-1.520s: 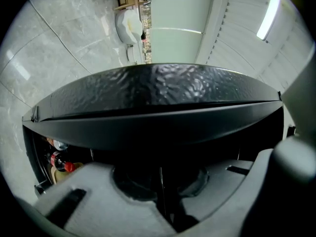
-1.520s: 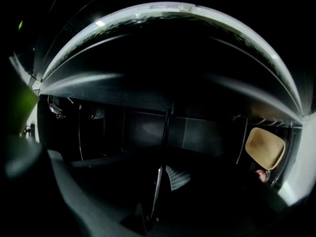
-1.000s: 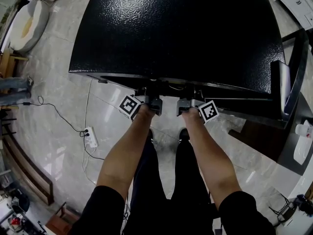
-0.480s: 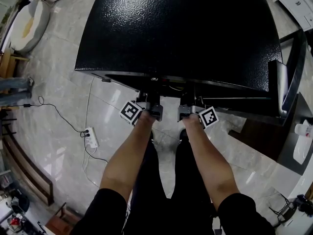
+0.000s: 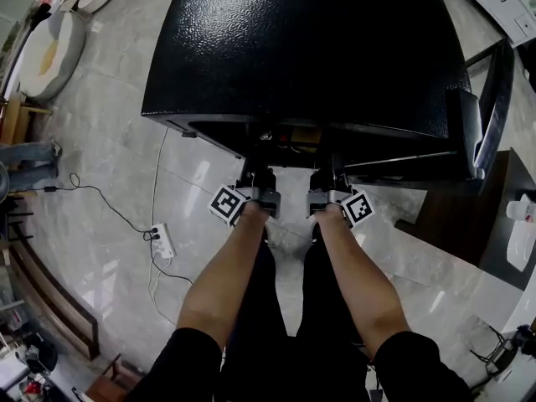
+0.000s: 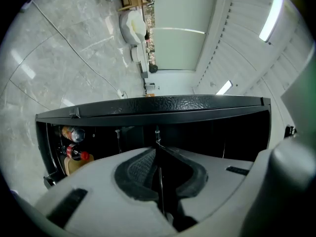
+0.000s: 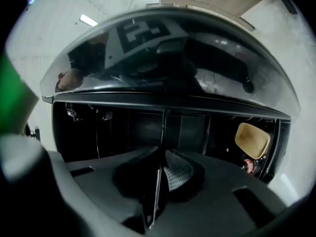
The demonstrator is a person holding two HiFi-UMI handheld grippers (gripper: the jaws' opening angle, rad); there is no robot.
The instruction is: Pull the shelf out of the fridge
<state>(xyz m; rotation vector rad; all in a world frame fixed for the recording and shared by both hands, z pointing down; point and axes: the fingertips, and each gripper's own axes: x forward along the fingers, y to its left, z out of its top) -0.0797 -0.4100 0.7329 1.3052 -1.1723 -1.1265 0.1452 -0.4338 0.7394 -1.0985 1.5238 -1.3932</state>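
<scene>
Left gripper view: fridge (image 6: 173,105) holds bottles (image 6: 74,153); left gripper (image 6: 158,152), right gripper (image 7: 162,154) jaws clamped on shelf (image 7: 163,127) edge.

Grey marble-tile floor (image 5: 109,141) carries the black fridge (image 5: 310,48). L of fridge, near: white pwr strip (image 5: 163,241) flat on the tiles w/ thin black cable (image 5: 100,195) trailing further L; round pale cushion (image 5: 46,44) well apart, far L. R of fridge: dark table (image 5: 456,224) stands on same floor.
</scene>
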